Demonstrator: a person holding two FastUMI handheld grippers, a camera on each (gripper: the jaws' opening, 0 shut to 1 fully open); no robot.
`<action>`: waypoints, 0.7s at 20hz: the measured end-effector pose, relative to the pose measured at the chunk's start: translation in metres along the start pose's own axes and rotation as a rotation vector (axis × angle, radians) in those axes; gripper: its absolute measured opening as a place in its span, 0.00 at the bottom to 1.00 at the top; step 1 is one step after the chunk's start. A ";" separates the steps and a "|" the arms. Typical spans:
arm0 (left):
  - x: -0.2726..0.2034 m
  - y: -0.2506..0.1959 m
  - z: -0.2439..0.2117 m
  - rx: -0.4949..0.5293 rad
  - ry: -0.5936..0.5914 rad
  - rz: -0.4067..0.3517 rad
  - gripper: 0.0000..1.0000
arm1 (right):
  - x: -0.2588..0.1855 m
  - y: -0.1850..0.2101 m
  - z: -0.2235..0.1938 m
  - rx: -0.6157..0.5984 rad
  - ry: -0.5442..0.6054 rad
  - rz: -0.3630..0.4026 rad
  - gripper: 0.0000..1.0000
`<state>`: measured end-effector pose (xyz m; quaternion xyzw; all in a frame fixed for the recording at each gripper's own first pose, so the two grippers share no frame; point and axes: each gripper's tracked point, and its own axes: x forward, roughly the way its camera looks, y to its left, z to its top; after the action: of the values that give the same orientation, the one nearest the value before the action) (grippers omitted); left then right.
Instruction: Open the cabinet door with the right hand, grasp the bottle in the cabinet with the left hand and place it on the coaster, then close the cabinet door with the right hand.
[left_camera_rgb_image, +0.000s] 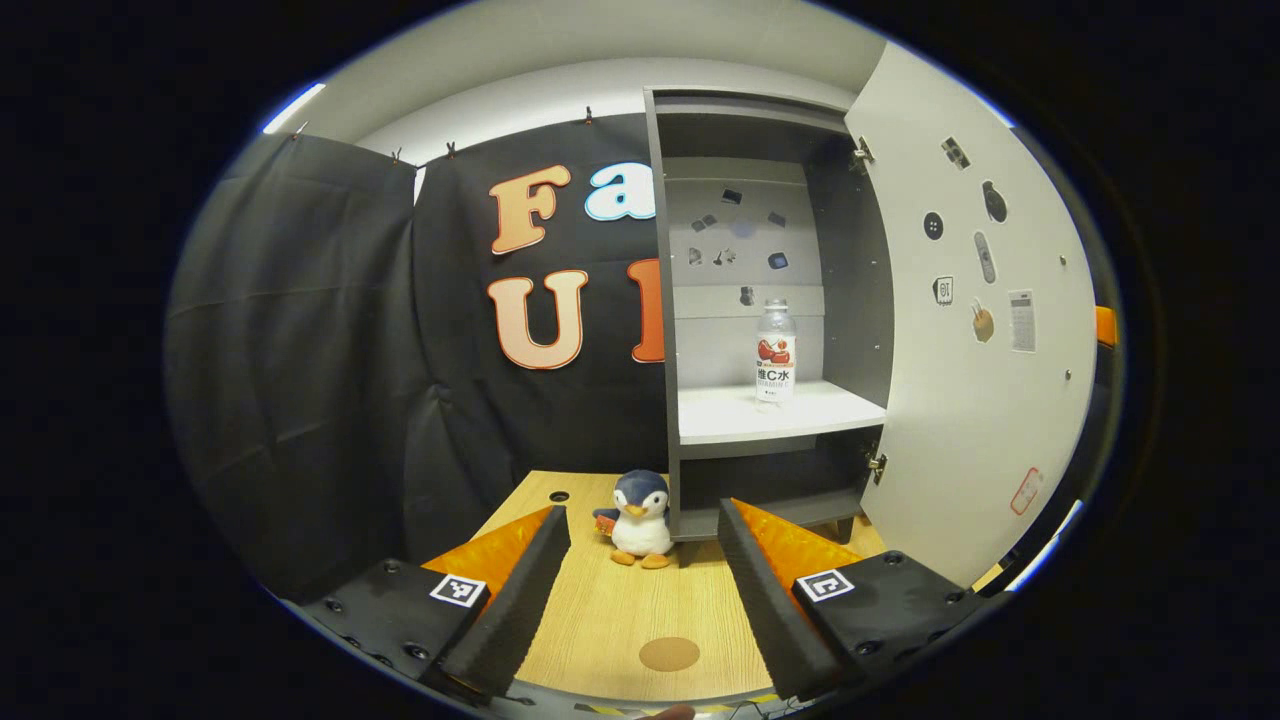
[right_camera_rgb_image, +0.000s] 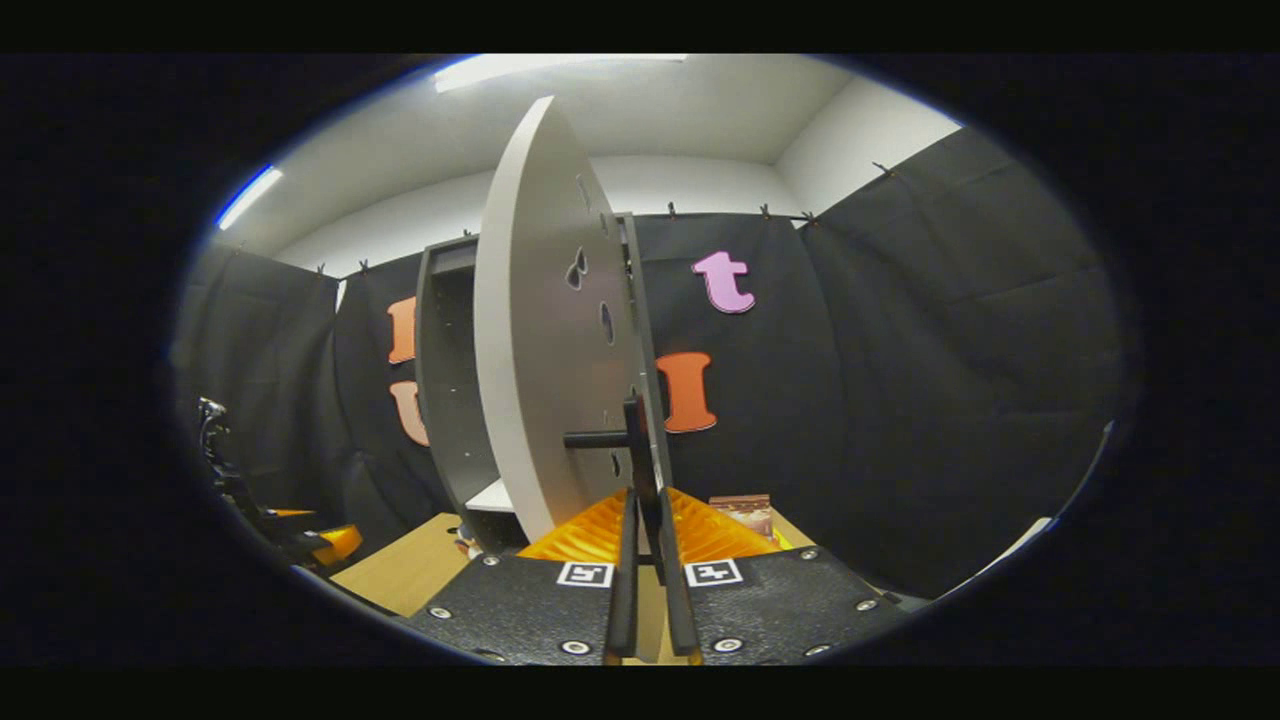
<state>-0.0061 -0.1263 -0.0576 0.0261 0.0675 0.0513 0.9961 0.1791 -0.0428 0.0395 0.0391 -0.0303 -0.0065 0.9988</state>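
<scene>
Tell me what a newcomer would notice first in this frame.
Probably the tall grey cabinet with its white door swung wide, and a clear labelled bottle standing alone on its white shelf. Next, the plush penguin on the wooden table beside the cabinet's base. The right gripper is closed on the door's dark handle.

The cabinet (left_camera_rgb_image: 770, 300) is showing dark grey walls, a pale grey back panel and a white shelf, and its door (left_camera_rgb_image: 970, 340) is showing light grey dotted with small dark stickers. The bottle (left_camera_rgb_image: 776, 352) is looking clear with a white and red label. The toy penguin (left_camera_rgb_image: 638, 518) is wearing dark blue and white with orange feet. The table (left_camera_rgb_image: 620, 610) is showing pale wood grain, and the round coaster (left_camera_rgb_image: 669, 654) is looking brown. The door handle (right_camera_rgb_image: 632, 445) is showing black.
</scene>
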 end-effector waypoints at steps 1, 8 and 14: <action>0.001 0.000 -0.001 -0.001 0.005 0.008 0.98 | 0.001 -0.004 0.000 0.001 -0.002 -0.006 0.11; 0.004 -0.008 0.001 -0.012 0.014 0.025 0.97 | 0.001 -0.009 0.002 0.021 0.001 0.018 0.07; 0.014 -0.024 0.005 -0.019 0.017 -0.010 0.96 | -0.008 -0.008 0.006 0.014 -0.005 0.015 0.07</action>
<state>0.0108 -0.1487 -0.0564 0.0160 0.0755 0.0473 0.9959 0.1711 -0.0515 0.0439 0.0458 -0.0329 0.0008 0.9984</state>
